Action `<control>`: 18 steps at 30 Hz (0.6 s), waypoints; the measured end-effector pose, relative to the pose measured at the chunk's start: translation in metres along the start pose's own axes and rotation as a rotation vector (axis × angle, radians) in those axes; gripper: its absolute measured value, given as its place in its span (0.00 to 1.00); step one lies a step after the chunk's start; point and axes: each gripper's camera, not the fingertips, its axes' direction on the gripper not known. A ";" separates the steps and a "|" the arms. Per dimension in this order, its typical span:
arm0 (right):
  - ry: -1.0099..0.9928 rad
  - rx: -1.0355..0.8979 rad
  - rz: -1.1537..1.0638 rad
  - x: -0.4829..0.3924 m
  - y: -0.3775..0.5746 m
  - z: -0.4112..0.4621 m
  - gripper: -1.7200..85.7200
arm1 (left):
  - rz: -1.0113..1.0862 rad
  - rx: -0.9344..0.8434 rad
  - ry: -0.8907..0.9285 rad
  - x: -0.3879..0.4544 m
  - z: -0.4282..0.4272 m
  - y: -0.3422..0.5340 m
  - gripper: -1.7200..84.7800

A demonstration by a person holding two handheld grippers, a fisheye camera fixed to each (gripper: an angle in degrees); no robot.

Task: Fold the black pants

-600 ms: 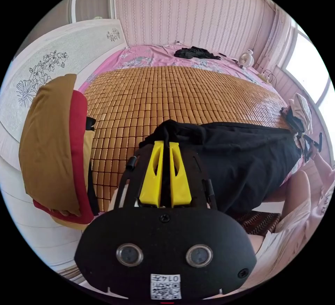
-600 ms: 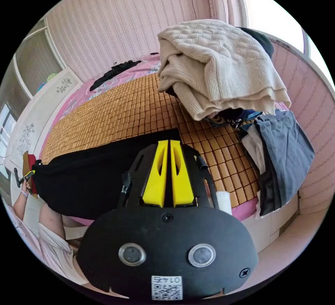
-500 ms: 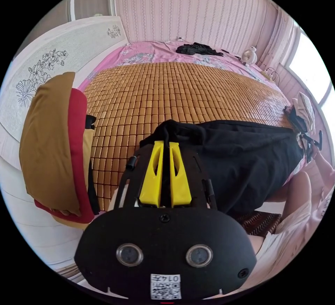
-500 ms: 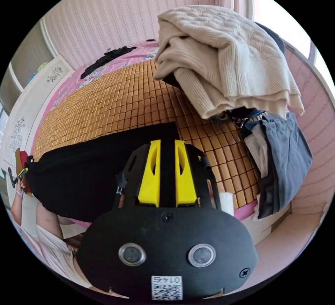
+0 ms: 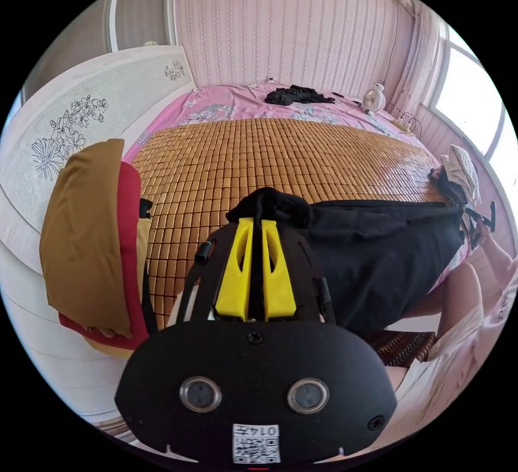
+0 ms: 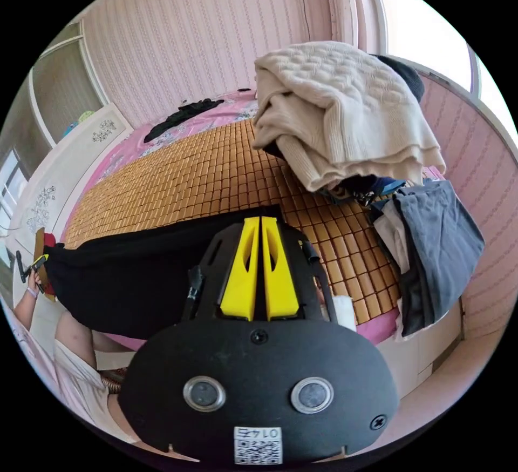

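The black pants [image 5: 377, 256] lie stretched along the near edge of the bamboo mat [image 5: 270, 153] on the bed. My left gripper [image 5: 258, 219] is shut on a bunched end of the pants, which humps up just past the yellow tips. At the other end, my right gripper [image 6: 261, 219] has its yellow jaws closed on the corner of the pants [image 6: 135, 272]. Far off at the picture's edge the right gripper [image 5: 483, 218] appears in the left gripper view, and the left gripper [image 6: 32, 269] in the right gripper view.
A brown and red pillow [image 5: 86, 240] lies beside my left gripper. A pile with a cream sweater [image 6: 345, 115] and a grey garment [image 6: 437, 245] sits close to my right gripper. Another black garment [image 5: 294, 95] and a small fan [image 5: 372, 100] are at the bed's far side. The person's legs [image 5: 458, 299] are by the bed edge.
The right gripper's jaws stood apart half a second ago and are closed again now. The left gripper stays shut, and the bunched pants end stands a little higher.
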 end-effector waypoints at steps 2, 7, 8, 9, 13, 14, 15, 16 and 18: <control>0.018 0.053 -0.007 -0.003 -0.015 -0.030 0.02 | 0.005 0.046 0.002 0.003 -0.017 -0.003 0.02; 0.080 -0.122 0.018 -0.007 -0.069 0.025 0.02 | -0.064 0.064 0.026 -0.006 0.003 -0.050 0.03; 0.122 -0.208 0.032 -0.007 -0.073 0.057 0.02 | -0.112 0.030 0.042 -0.008 0.026 -0.064 0.04; 0.145 -0.252 0.047 -0.006 -0.072 0.074 0.02 | -0.180 -0.020 0.068 -0.010 0.055 -0.075 0.05; 0.261 -0.397 0.199 0.009 -0.047 0.127 0.03 | -0.312 -0.332 0.036 -0.003 0.144 -0.083 0.07; 0.226 -0.337 0.190 0.011 -0.040 0.115 0.04 | -0.290 -0.357 -0.022 0.005 0.152 -0.084 0.08; 0.210 -0.305 0.175 0.012 -0.037 0.106 0.05 | -0.276 -0.326 -0.036 0.010 0.147 -0.087 0.09; 0.196 -0.253 0.143 0.015 -0.029 0.088 0.06 | -0.281 -0.304 -0.035 0.011 0.143 -0.089 0.09; 0.197 -0.201 0.133 0.026 -0.014 0.059 0.07 | -0.273 -0.208 -0.021 0.013 0.115 -0.095 0.10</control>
